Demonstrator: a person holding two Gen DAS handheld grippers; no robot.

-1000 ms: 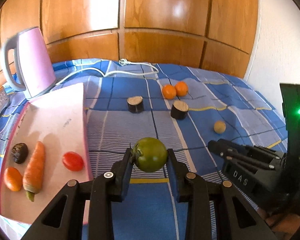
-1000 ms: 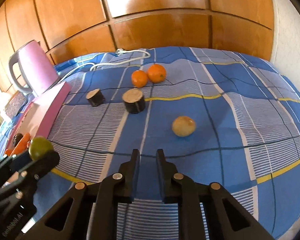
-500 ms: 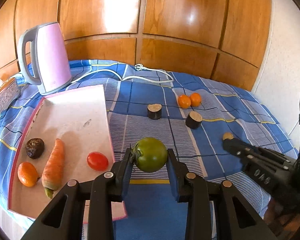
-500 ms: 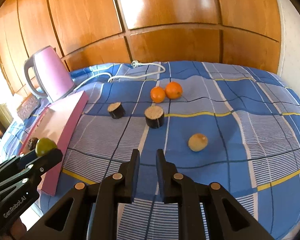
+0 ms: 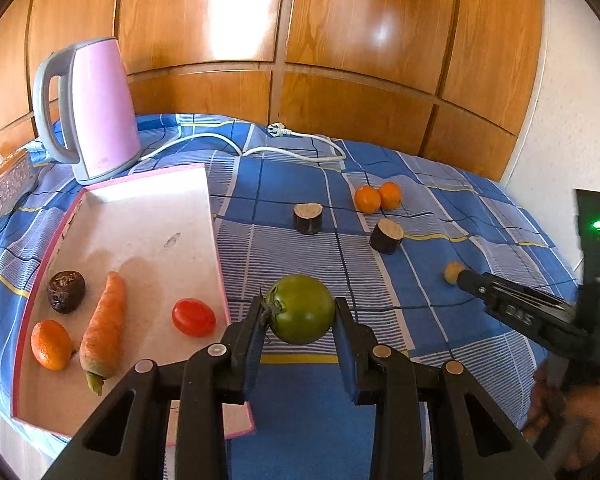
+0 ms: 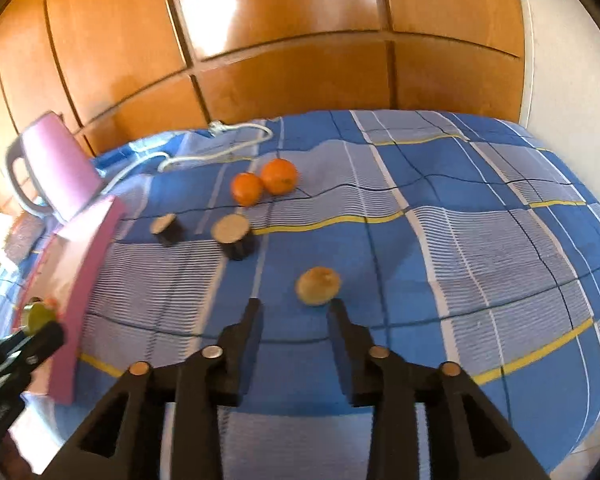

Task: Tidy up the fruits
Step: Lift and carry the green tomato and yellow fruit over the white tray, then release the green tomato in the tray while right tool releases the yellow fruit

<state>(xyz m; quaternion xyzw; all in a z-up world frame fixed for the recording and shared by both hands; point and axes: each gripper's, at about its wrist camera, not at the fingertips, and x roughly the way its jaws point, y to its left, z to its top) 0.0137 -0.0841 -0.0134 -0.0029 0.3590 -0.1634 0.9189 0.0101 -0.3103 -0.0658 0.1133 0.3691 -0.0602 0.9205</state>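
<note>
Left gripper (image 5: 300,316) clamping a green tomato (image 5: 302,308) between both pads, stem side against the left pad, holding it raised above the blue checked cloth (image 5: 300,184), just right of the pink tray (image 5: 140,216). Lying in the tray's near end: a red tomato (image 5: 193,317), a carrot (image 5: 105,326) pointing away, an orange fruit (image 5: 51,345) at its left, a dark wrinkled fruit (image 5: 66,291) behind that. Far end of the tray sitting bare. Standing behind the tray, a pink kettle (image 5: 96,108), its white cord (image 5: 236,144) trailing across the cloth to a loose plug.

Right gripper (image 6: 294,308) hanging over the cloth with nothing between the pads, jaws having just been opening to a moderate gap. Lying just beyond its tips and slightly right of centre, a tan fruit (image 6: 318,286), not touching either pad. Seen from the left wrist, right gripper (image 5: 466,278) reaching in from the right with its tip beside the same fruit.

Resting farther back on the cloth: two dark cut pieces (image 5: 308,218) with pale tops, well apart from each other, and two oranges (image 5: 378,198) touching side by side behind them. Right-wrist view smeared by motion, left edge hard to read.
</note>
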